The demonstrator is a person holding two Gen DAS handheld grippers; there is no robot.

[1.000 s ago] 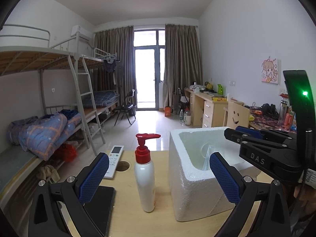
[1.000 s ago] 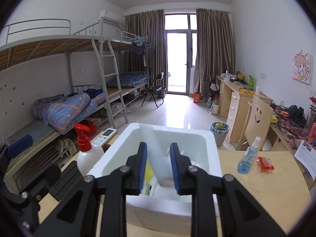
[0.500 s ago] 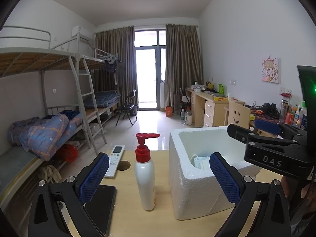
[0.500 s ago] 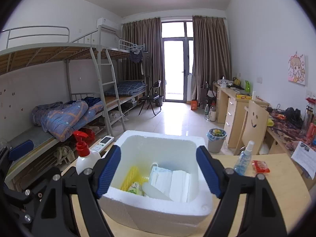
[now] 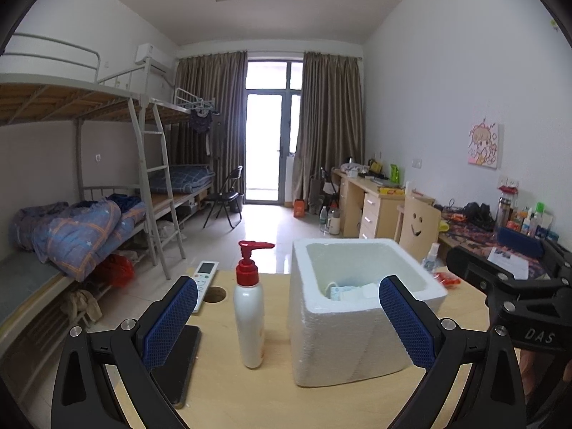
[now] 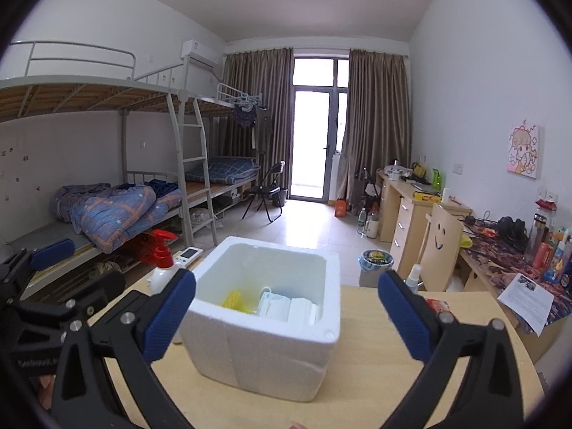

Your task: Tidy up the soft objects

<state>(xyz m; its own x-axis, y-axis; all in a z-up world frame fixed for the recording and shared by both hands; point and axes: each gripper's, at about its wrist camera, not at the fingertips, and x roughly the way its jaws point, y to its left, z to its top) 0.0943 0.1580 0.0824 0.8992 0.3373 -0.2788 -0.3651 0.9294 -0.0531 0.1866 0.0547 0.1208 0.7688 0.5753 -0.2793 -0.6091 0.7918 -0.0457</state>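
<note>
A white foam box (image 5: 357,325) (image 6: 264,343) stands on the wooden table (image 6: 375,375). Inside it lie a flat pack of face masks (image 6: 282,305) (image 5: 343,291) and a yellow soft item (image 6: 234,300). My right gripper (image 6: 286,282) hovers in front of the box and a little above it. Its jaws are opening wide, and nothing is gripped between them. My left gripper (image 5: 287,286) stands open to the left of the box, framing a white pump bottle with a red head (image 5: 249,321) (image 6: 162,271). It holds nothing.
A white remote (image 5: 203,279) and a round hole (image 5: 213,294) lie at the table's far left edge. A black slab (image 5: 178,357) lies near left. A small spray bottle (image 6: 413,279) and a red packet (image 6: 434,304) sit right of the box.
My right gripper went from shut on a white pack over the box to wide open. The pack now lies inside. The gripper drew back and up; the left drew back slightly.
</note>
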